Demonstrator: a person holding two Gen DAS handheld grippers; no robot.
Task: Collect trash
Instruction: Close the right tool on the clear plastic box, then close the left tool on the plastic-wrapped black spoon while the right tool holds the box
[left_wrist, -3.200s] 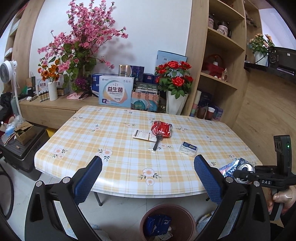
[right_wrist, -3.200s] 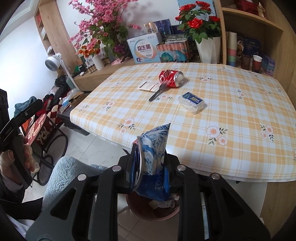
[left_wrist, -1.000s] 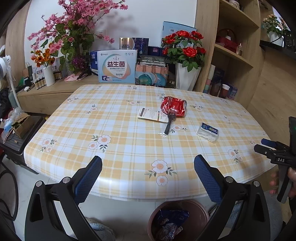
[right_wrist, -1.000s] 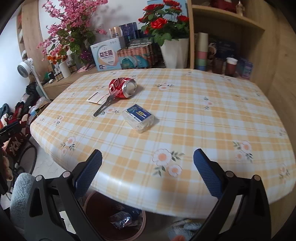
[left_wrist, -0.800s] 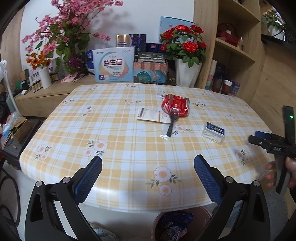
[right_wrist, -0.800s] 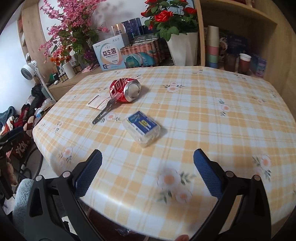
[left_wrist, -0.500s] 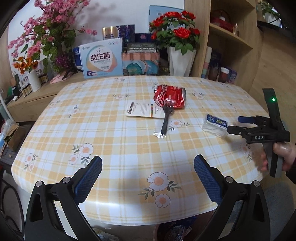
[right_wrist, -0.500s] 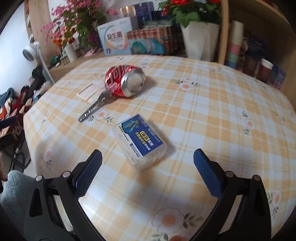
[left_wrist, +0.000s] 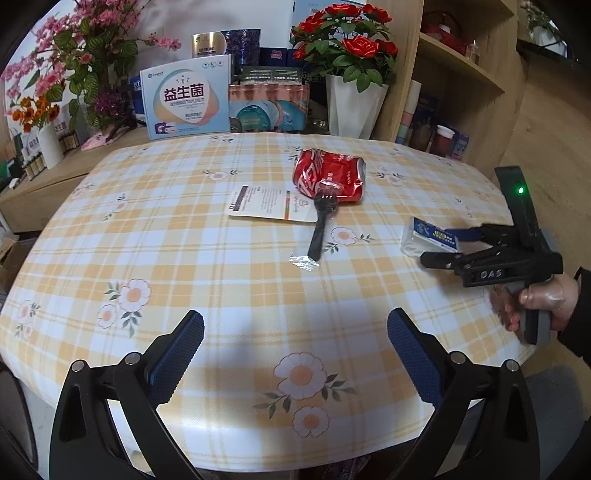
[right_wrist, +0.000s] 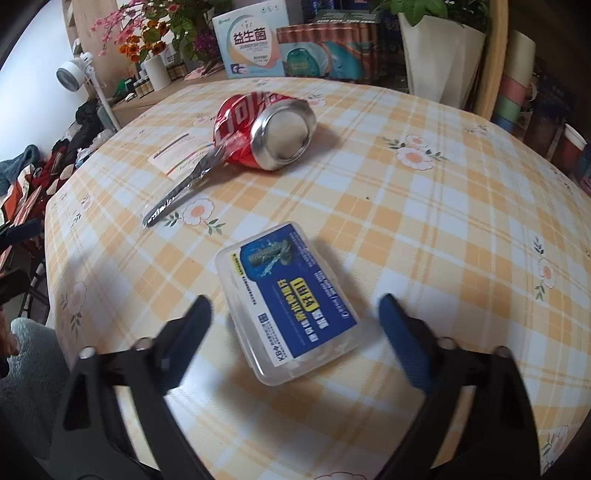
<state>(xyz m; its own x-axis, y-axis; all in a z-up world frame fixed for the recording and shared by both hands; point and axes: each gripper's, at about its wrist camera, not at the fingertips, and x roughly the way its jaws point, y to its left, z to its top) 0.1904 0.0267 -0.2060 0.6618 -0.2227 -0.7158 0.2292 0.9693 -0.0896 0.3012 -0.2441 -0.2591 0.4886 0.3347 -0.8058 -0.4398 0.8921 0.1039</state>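
A clear plastic box with a blue label (right_wrist: 291, 301) lies on the checked tablecloth, partly between the open fingers of my right gripper (right_wrist: 295, 314). The left wrist view shows this box (left_wrist: 428, 238) just ahead of the right gripper (left_wrist: 448, 243). A crushed red can (left_wrist: 328, 179) (right_wrist: 264, 129), a black plastic fork (left_wrist: 321, 225) (right_wrist: 184, 188) and a paper card (left_wrist: 269, 203) lie further back. My left gripper (left_wrist: 295, 332) is open and empty over the near table edge.
A white vase of red roses (left_wrist: 351, 107), boxes (left_wrist: 186, 105) and flower pots stand behind the table (left_wrist: 184, 295). Wooden shelves (left_wrist: 461, 74) rise at the right. Clutter lies on the floor at the left (right_wrist: 44, 158).
My right gripper dropped the blue wrapper into the bin below the table, opened, and moved forward over the table to the plastic box. My left gripper moved forward over the table edge.
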